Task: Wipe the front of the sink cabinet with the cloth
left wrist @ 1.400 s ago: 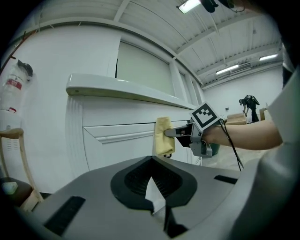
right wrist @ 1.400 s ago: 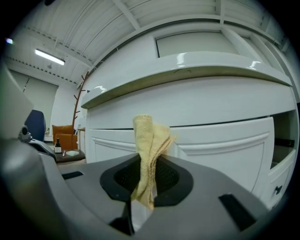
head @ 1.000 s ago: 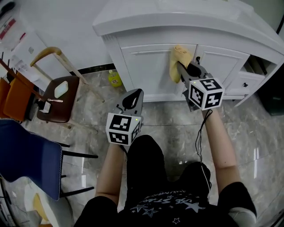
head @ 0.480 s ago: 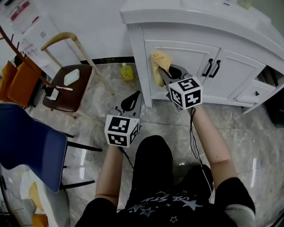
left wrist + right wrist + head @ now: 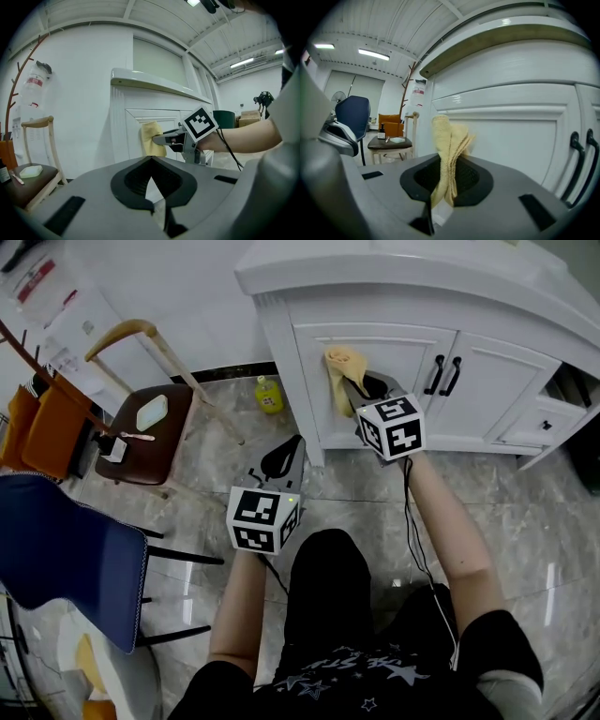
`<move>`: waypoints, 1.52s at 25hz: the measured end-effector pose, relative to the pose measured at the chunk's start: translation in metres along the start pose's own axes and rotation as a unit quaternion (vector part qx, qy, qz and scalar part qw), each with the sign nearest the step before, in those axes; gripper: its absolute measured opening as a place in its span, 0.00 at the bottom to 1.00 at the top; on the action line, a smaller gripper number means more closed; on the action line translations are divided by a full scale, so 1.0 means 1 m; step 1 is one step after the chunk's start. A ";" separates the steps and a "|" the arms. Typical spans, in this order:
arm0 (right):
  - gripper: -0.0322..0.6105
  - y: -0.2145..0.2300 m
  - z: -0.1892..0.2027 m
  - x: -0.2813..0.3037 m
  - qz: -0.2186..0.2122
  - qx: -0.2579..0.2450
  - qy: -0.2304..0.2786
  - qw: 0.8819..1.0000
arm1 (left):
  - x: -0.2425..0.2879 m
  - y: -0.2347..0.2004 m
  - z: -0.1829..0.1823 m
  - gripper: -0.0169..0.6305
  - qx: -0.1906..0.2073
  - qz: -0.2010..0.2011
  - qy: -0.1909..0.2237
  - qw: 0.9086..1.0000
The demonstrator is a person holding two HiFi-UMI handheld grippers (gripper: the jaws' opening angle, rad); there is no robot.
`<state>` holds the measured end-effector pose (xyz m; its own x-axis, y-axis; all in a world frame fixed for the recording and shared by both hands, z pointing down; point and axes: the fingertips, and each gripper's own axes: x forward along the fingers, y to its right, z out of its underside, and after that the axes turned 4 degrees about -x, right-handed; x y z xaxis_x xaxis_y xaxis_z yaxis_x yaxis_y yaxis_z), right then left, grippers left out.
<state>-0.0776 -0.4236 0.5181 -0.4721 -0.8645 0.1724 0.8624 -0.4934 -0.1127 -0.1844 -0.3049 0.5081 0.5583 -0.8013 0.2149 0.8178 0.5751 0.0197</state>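
"Right gripper (image 5: 353, 385) has its jaws clamped on the yellow terry cloth (image 5: 339, 371), which stands up past the tips in a bunched fold. Where does that sit on the white panelled sink cabinet (image 5: 403, 351)?"

"On the left-hand door, at its upper part near the outer edge. In the head view and the left gripper view the cloth looks pressed to the panel. The right gripper view alone does not settle whether it touches."

"And the left gripper (image 5: 281, 451)?"

"Its jaws are together with nothing between them. The person holds it low over the grey marble floor (image 5: 216, 484), well apart from the cabinet, so it seems to have no part in the wipe."

"So what would make this stroke a good one?"

"Fabric should meet the paint first, not the hard jaw tips. Little cloth sticks out beyond the jaws, so the gripper is best angled to lay the fold flat. Light pressure and overlapping passes along the panel should do, with care taken in the recessed frame, where dirt likely collects. The two black bar handles (image 5: 445, 376) lie to the right, and the loose fold could snag there, so the person should work round them. The second door lies beyond them, so much of the front probably remains."
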 end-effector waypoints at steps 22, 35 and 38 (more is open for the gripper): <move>0.15 0.117 0.054 -0.095 0.088 0.035 -0.034 0.995 | 0.080 0.124 -0.006 0.05 0.021 0.074 -0.017 0.997; 0.15 0.035 0.059 -0.050 0.001 0.013 -0.030 0.999 | 0.051 0.057 0.030 0.05 -0.001 0.019 -0.034 0.999; 0.15 0.008 0.066 -0.030 -0.020 0.008 -0.039 0.999 | 0.042 0.037 0.036 0.05 -0.008 0.007 -0.034 0.999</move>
<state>-0.0442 -0.3956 0.5769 -0.4909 -0.8340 0.2518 0.8465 -0.5250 -0.0884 -0.1356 -0.3108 0.5527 0.5601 -0.7792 0.2813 0.8119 0.5837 0.0004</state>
